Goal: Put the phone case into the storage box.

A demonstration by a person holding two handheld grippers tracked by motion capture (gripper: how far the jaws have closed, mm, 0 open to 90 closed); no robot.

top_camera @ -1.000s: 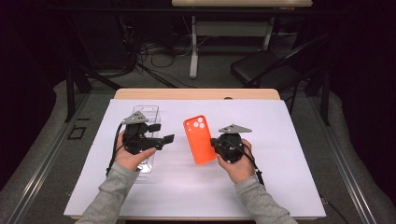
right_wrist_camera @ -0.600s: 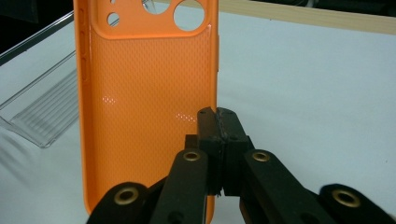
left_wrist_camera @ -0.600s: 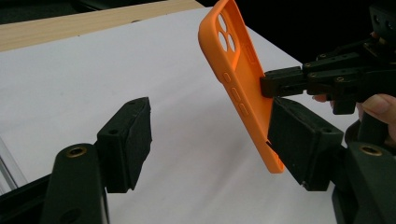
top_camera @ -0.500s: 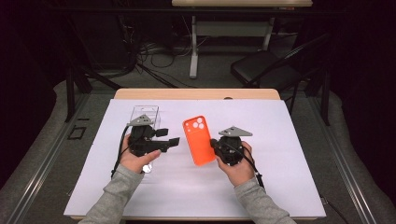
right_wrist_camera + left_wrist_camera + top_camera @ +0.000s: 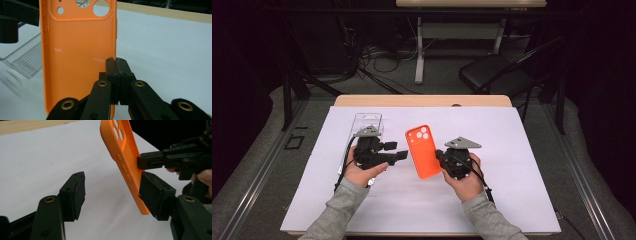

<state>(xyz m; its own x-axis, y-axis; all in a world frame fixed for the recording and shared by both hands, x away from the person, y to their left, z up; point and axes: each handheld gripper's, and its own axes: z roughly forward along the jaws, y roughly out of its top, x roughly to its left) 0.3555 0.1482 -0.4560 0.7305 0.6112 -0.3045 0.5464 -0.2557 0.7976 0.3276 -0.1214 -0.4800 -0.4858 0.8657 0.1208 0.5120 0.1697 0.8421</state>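
Observation:
An orange phone case (image 5: pixel 424 152) is held up on its edge over the white sheet, camera cutouts at the far end. My right gripper (image 5: pixel 439 157) is shut on its right edge, and in the right gripper view the jaws (image 5: pixel 116 61) pinch that rim beside the case (image 5: pixel 75 50). My left gripper (image 5: pixel 399 151) points at the case from the left. Its jaws have just been closing and still stand open (image 5: pixel 112 177). The case (image 5: pixel 125 152) lies against the right pad (image 5: pixel 152 190) and far from the left pad. The right gripper (image 5: pixel 142 162) grips just above.
A clear plastic box (image 5: pixel 367 122) lies on the white sheet (image 5: pixel 522 150) behind my left hand; it is also at the left of the right gripper view (image 5: pixel 25 60). The sheet covers a wooden table (image 5: pixel 422 101). A dark chair (image 5: pixel 492 75) and cables sit beyond.
My left gripper has edged right toward the orange case and its jaws have narrowed. The right gripper and the case have stayed put.

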